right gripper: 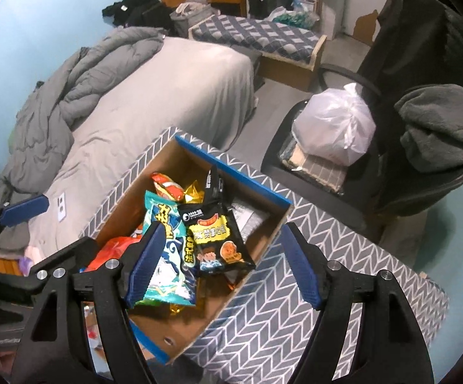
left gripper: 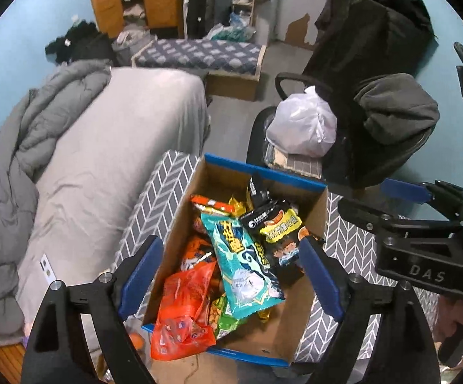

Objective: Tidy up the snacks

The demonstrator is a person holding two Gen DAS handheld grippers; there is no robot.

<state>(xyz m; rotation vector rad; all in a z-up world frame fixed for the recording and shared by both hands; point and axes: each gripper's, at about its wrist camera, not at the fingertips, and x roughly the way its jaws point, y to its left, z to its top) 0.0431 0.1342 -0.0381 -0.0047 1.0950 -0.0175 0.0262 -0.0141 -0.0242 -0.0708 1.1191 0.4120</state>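
A desk [right gripper: 343, 304] covered in grey-and-white herringbone cloth carries an open cardboard box [left gripper: 314, 211] with blue-taped rims; the box sits toward the desk's left edge, beside the bed, and its far corner almost reaches the desk's back edge. Inside it the snacks lie heaped, leaning on one another, mostly against the left wall, with bare cardboard floor showing along the right.

The largest is a teal packet [left gripper: 247, 265] printed with waves and yellow lettering, lying on top of the pile. Next to it, toward the far right corner, leans a black packet [right gripper: 217, 240] with a yellow label and cartoon figures. An orange-red bag [left gripper: 183, 307] sags over the near rim, and small gold-wrapped pieces [right gripper: 194, 190] peek out at the back.

All of it is probably light, crinkly and slippery — best pinched at a sealed edge, and gently, since the contents could crush.

The left gripper [left gripper: 231, 278] and the right gripper [right gripper: 221, 265] both hover above the box, fingers spread wide and holding nothing.
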